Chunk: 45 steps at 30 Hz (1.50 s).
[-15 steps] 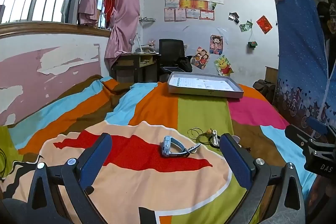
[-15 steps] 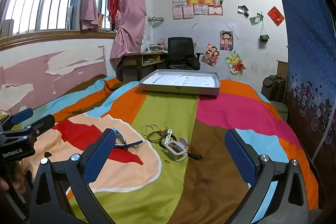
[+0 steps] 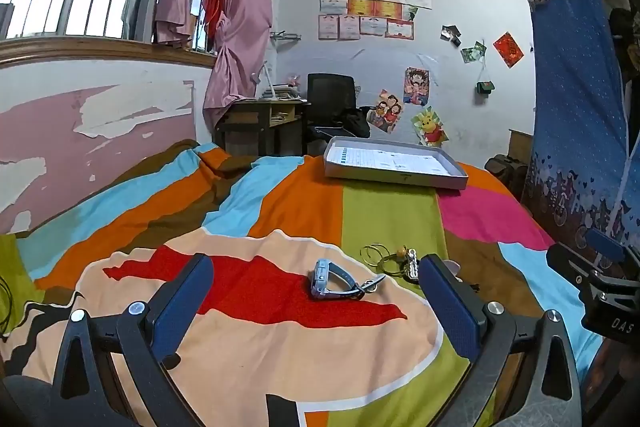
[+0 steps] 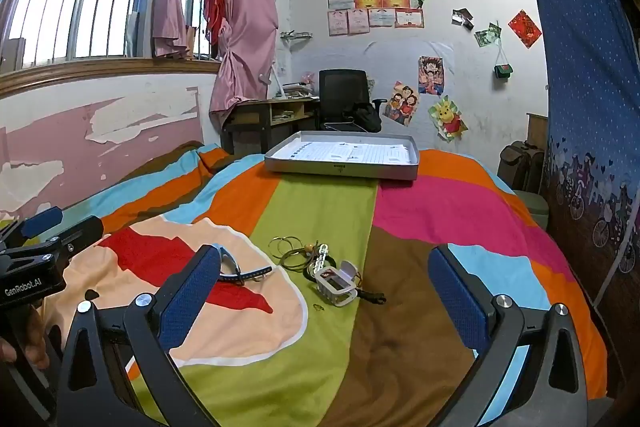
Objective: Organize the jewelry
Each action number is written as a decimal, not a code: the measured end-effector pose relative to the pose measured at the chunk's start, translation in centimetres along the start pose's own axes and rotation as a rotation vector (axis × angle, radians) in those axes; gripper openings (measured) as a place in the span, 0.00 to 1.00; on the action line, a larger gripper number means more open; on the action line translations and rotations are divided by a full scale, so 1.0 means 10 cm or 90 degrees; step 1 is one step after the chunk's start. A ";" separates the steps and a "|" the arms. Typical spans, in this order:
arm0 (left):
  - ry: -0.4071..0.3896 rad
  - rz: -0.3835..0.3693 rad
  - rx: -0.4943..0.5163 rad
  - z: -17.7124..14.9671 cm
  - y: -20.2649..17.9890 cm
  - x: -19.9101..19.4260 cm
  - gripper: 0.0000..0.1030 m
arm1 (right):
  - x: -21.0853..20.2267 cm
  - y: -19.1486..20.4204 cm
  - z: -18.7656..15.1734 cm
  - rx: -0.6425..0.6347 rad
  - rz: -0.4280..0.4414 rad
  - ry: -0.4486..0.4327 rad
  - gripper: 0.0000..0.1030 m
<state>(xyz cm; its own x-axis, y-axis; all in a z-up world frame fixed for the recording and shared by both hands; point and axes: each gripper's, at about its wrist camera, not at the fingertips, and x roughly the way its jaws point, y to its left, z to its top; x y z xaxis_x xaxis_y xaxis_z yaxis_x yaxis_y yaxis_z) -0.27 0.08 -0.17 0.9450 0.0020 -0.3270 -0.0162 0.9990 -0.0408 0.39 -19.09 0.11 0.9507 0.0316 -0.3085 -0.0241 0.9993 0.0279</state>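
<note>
A light blue watch lies on the striped bedspread, just ahead of my open, empty left gripper. It also shows in the right wrist view, partly behind the left finger. Thin gold bangles and a beaded bracelet tangle lie to its right, also seen in the right wrist view as bangles. A white watch with a dark strap lies ahead of my open, empty right gripper. A shallow grey tray lined with paper sits at the far end of the bed, also in the left wrist view.
The left gripper body shows at the left edge of the right wrist view; the right gripper body shows at the right of the left wrist view. A blue curtain hangs along the right side. A desk and black chair stand beyond the bed.
</note>
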 end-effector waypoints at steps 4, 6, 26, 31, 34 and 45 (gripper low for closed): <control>0.000 -0.001 0.001 0.01 0.01 0.00 1.00 | 0.00 0.00 0.00 0.000 0.000 0.001 0.99; 0.000 -0.001 0.000 0.01 0.01 -0.01 1.00 | 0.00 0.00 0.00 0.001 -0.001 0.001 0.99; -0.003 -0.001 0.005 0.03 0.00 -0.04 1.00 | 0.00 0.00 0.00 0.003 -0.002 0.005 0.99; -0.002 -0.002 0.004 0.03 -0.01 -0.04 1.00 | 0.00 -0.01 0.00 0.004 -0.002 0.006 0.99; -0.004 0.000 0.005 0.03 -0.01 -0.04 1.00 | -0.01 -0.01 0.00 0.004 -0.002 0.006 0.99; -0.004 -0.001 0.005 0.03 0.00 -0.04 1.00 | -0.01 -0.01 0.00 0.005 -0.002 0.007 0.99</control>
<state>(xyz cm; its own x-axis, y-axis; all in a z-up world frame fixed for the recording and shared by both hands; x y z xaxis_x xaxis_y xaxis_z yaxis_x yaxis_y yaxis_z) -0.54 0.04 0.21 0.9470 0.0013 -0.3213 -0.0126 0.9994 -0.0332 0.32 -19.21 0.09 0.9473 0.0290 -0.3189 -0.0188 0.9992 0.0350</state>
